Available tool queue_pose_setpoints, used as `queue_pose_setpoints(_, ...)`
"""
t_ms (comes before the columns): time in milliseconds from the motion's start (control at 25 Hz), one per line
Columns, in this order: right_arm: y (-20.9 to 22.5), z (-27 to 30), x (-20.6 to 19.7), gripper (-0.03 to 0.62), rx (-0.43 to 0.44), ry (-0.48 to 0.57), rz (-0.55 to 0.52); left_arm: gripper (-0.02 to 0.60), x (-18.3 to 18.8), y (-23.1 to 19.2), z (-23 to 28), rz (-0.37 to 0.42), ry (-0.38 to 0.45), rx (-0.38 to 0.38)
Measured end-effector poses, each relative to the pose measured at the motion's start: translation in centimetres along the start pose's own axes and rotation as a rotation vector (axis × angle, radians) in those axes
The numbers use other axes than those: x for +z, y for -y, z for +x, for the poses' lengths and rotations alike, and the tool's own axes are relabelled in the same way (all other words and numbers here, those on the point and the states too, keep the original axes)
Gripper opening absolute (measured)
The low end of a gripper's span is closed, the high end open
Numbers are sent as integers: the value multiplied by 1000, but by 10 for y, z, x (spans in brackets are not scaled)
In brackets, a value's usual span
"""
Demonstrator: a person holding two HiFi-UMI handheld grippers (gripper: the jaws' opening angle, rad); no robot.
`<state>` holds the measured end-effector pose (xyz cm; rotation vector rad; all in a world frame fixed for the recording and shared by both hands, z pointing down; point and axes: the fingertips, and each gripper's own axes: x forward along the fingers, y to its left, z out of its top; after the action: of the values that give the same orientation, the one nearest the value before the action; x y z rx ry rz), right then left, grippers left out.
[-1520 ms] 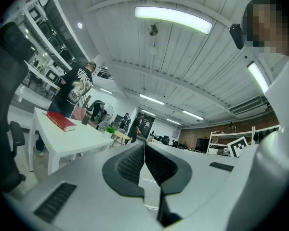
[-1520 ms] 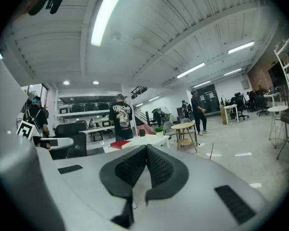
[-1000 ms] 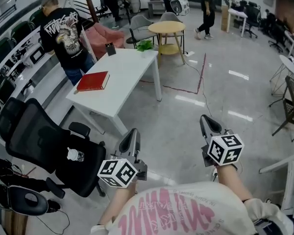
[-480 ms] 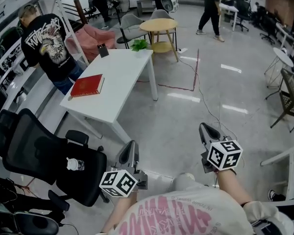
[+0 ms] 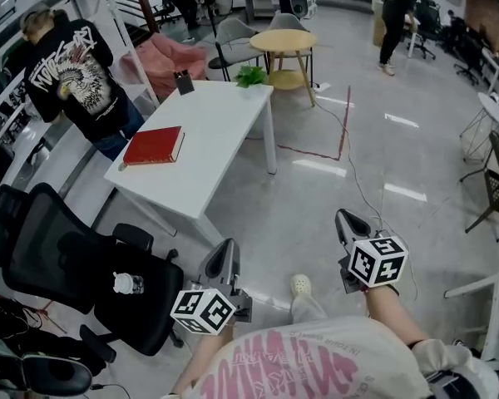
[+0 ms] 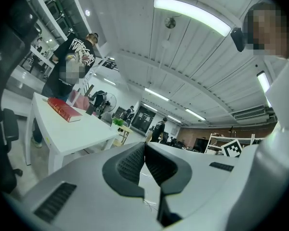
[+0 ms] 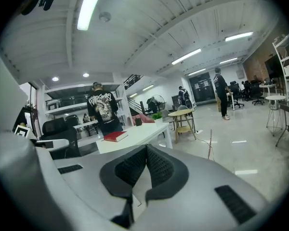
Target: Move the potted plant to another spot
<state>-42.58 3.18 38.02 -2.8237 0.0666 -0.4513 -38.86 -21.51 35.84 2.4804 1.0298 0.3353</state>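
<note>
A small green potted plant stands at the far end of the white table, well ahead of both grippers. It also shows small and distant in the left gripper view and the right gripper view. My left gripper hangs over the floor beside the black chair, jaws shut with nothing between them. My right gripper is held over the bare floor, also shut and empty. Both point toward the table.
A red book and a dark upright object lie on the table. A black office chair stands at my left. A person in a black shirt stands beside the table. Behind it are a round yellow table and a floor cable.
I have stepped toward the table and a shoe now shows below between the grippers. Both grippers sit slightly lower. A person at the back has walked to the right.
</note>
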Motion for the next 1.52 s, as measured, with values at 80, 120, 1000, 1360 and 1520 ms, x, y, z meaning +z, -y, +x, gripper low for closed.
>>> queue_pose_setpoints(80, 6, 23, 11, 12, 14, 5, 8, 25, 8, -8, 20, 6, 6, 6)
queue_pose_setpoints(120, 10, 36, 17, 12, 23, 6, 4, 25, 12, -13, 32, 5, 10, 12)
queue_pose_setpoints(1000, 114, 252, 148, 12, 97, 16, -24, 25, 79, -74, 261, 2, 67, 71)
queue_pose_setpoints(1360, 136, 285, 147, 12, 132, 1, -37, 25, 67, -83, 294, 5, 74, 90)
queue_pose_setpoints(1520, 140, 290, 136, 12, 137, -37, -29, 25, 57, -86, 296, -13, 47, 109)
